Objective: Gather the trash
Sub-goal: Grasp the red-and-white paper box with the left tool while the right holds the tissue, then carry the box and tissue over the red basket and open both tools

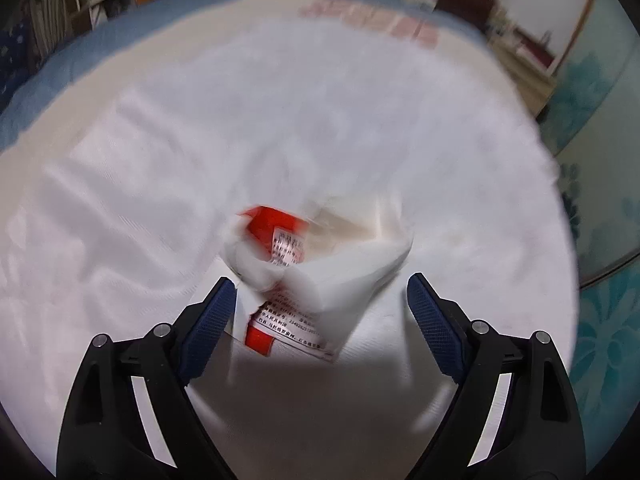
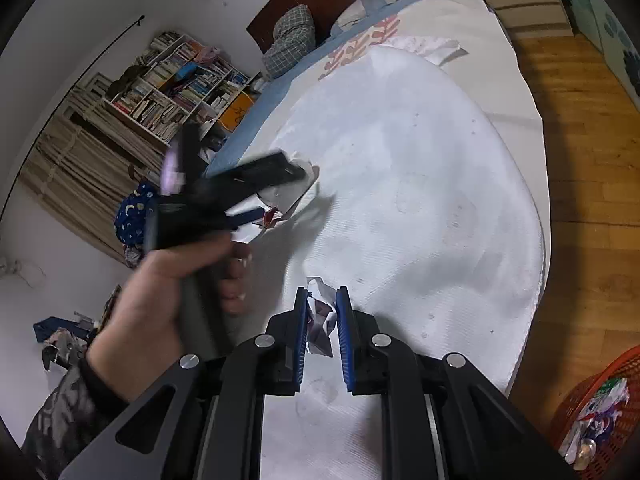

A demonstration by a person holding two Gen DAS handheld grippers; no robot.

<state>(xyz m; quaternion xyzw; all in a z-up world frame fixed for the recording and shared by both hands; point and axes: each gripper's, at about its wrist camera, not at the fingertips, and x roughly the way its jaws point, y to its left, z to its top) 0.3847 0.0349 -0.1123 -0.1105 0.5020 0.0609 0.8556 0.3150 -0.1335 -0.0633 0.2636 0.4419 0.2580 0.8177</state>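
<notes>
Lying on the white bed sheet (image 1: 360, 140), a crumpled white-and-red paper wrapper (image 1: 288, 276) with small printed text sits just ahead of the left gripper (image 1: 320, 320), whose 2 blue-padded fingers (image 1: 212, 320) stand wide apart on either side of it; the wrapper's near end reaches between the pads, close to the left-hand one, though motion blur hides whether they touch. The left wrist view gives this close look at the print and the red panel. The right wrist view shows the same wrapper (image 2: 280, 208) only as a small blurred patch under the left gripper (image 2: 272, 192), but it adds the person's left hand (image 2: 172, 292) wrapped round the gripper handle and a patterned sleeve (image 2: 64, 412) at the wrist.

Only the right wrist view shows the right gripper (image 2: 322, 320): its blue pads are drawn close together, clamped on a small crumpled paper scrap (image 2: 320, 312) with white and dark patches.

That view alone also takes in an orange basket (image 2: 600, 396) on the wooden floor (image 2: 580, 200) at the lower right, with crumpled wrappers inside, a bookshelf (image 2: 180, 80) against the far wall, and a checked pillow (image 2: 292, 36) at the head of the bed.
</notes>
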